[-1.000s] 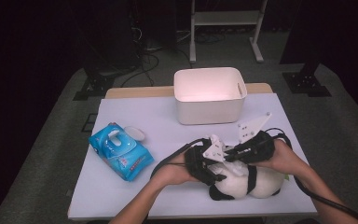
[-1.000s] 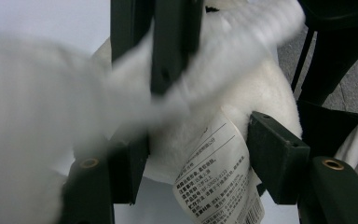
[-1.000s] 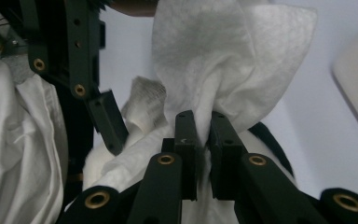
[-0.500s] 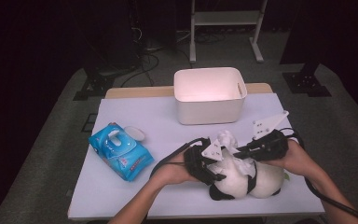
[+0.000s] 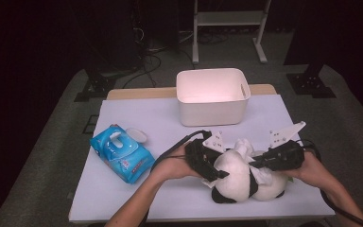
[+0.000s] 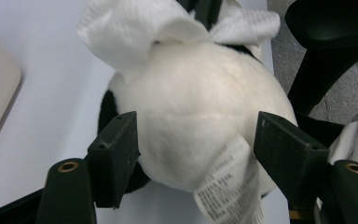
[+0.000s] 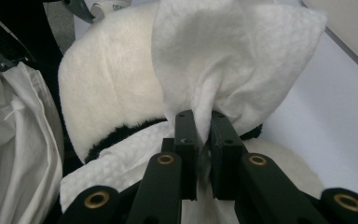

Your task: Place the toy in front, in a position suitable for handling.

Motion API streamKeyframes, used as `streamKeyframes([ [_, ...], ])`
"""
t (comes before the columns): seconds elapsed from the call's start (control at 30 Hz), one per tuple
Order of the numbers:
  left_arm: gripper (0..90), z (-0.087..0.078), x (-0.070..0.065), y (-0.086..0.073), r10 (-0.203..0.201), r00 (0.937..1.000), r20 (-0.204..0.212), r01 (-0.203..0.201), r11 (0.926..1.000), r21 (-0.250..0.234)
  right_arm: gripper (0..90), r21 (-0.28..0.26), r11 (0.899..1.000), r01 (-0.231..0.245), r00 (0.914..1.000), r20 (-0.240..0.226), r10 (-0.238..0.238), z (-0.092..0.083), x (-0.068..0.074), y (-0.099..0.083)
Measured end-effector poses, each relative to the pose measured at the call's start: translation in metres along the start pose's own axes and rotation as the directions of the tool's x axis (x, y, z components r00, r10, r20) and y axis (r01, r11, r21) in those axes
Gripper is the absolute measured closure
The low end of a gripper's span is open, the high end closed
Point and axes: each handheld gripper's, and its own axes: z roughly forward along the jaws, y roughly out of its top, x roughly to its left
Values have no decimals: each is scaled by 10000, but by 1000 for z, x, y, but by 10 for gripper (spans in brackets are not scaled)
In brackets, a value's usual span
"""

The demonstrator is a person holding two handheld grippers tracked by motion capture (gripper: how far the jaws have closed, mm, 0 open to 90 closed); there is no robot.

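A black-and-white panda plush [image 5: 236, 176] lies on the white table [image 5: 137, 194] near its front edge. My left gripper [image 5: 221, 173] reaches in from the left and straddles the plush [image 6: 200, 102]. Its jaws have just been opening, and the pads [image 6: 116, 158] still lie against the plush's sides. A label hangs from the plush by the right pad. My right gripper [image 5: 257, 163] comes from the right, shut on a white wipe [image 7: 233, 51] draped over the plush [image 7: 112, 74]. The wipe [image 5: 244, 146] bunches on top of the toy.
A white plastic bin [image 5: 212, 94] stands at the back middle of the table. A blue pack of wipes [image 5: 121, 153] with its flap open lies at the left. A metal stand [image 5: 227, 19] is on the floor behind.
My right gripper has drawn to the right and a little lower, dragging the wipe across the plush. The left hand has stayed where it was.
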Motion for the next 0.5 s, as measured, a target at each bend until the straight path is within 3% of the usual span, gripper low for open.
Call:
streamKeyframes([
  [0.23, 212, 9, 2, 4, -402, 9980, 493, 391, 9989, 242, 829, 33, 9985, 555, 9984, 87, -556, 5, 18, 2],
  [0.5, 198, 18, 4, 5, -628, 9952, 755, 586, 9967, 559, 830, 91, 9985, 533, 9985, 78, -533, 9, 21, 2],
])
